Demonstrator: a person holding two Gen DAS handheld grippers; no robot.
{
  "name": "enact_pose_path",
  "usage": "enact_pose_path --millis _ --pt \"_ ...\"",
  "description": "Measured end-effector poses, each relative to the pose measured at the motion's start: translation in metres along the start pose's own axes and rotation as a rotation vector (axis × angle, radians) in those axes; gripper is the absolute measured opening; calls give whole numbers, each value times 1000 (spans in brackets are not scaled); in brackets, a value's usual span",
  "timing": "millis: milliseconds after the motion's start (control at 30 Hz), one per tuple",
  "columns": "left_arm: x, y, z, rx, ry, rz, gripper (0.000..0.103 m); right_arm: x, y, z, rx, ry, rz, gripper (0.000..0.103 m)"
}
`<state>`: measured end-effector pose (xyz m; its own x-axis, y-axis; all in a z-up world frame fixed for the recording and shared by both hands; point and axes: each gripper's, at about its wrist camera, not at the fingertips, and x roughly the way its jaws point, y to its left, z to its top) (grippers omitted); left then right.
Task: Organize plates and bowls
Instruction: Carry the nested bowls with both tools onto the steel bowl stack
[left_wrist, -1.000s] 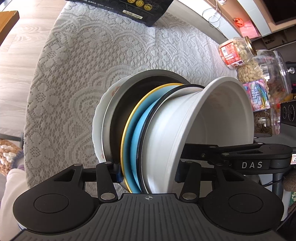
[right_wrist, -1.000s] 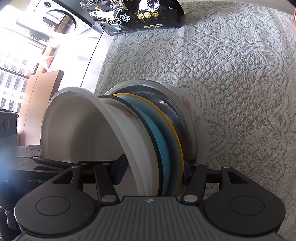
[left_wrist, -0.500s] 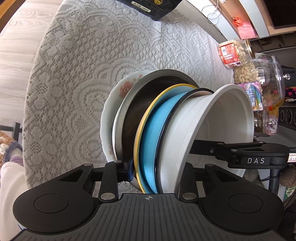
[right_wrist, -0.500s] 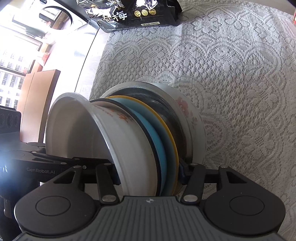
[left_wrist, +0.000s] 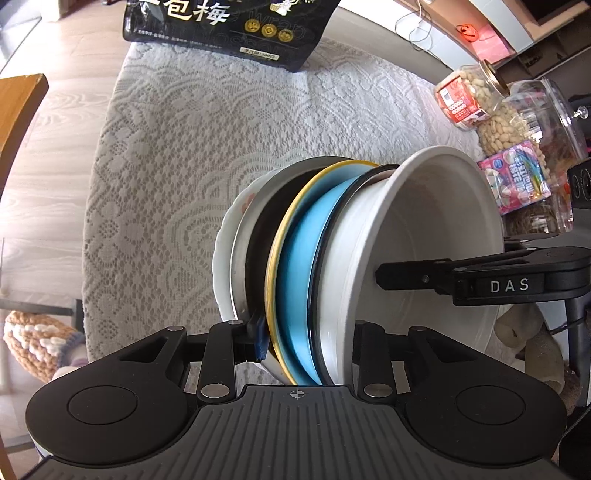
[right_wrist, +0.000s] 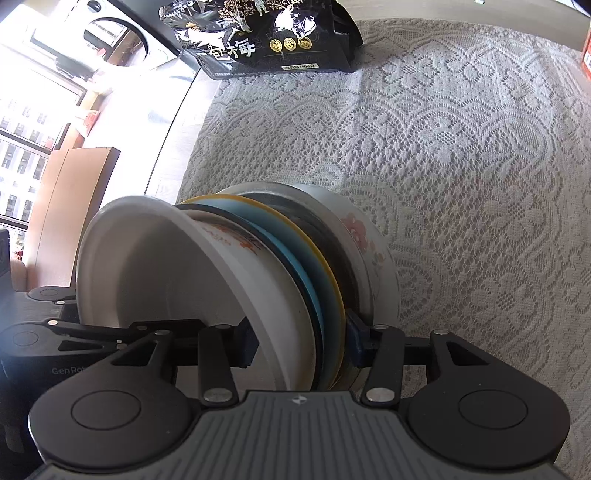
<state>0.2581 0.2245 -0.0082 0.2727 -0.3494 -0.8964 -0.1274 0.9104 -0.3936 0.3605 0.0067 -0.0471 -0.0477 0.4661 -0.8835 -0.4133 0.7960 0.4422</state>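
Note:
A stack of dishes is held between both grippers above the lace tablecloth (left_wrist: 166, 155): a white bowl (left_wrist: 424, 236) on top, then a blue plate (left_wrist: 303, 266) with a yellow rim, a dark steel plate (left_wrist: 258, 236) and a white flowered plate (left_wrist: 231, 229) at the bottom. My left gripper (left_wrist: 306, 332) is shut on one edge of the stack. My right gripper (right_wrist: 299, 343) is shut on the opposite edge; the white bowl (right_wrist: 155, 266), blue plate (right_wrist: 314, 273) and flowered plate (right_wrist: 373, 251) show there too. The right gripper's finger (left_wrist: 424, 277) shows inside the bowl.
A black snack bag (left_wrist: 229, 29) lies at the table's far edge, also in the right wrist view (right_wrist: 266, 37). Jars of nuts (left_wrist: 476, 96) and a clear candy container (left_wrist: 535, 166) stand at the right. A wooden chair (right_wrist: 62, 206) is beyond the table.
Both grippers have carried the stack farther over the table toward the snack bag, which now fills more of the view. The grip on the stack has not changed.

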Motion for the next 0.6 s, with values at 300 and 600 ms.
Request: enact_pose_path --millis 300,600 --pt "1 2 9 -25 37 13 32 5 1 1 -20 -10 -7 47" --pt "3 -15 20 37 101 90 37 6 -2 1 -18 -16 20 48"
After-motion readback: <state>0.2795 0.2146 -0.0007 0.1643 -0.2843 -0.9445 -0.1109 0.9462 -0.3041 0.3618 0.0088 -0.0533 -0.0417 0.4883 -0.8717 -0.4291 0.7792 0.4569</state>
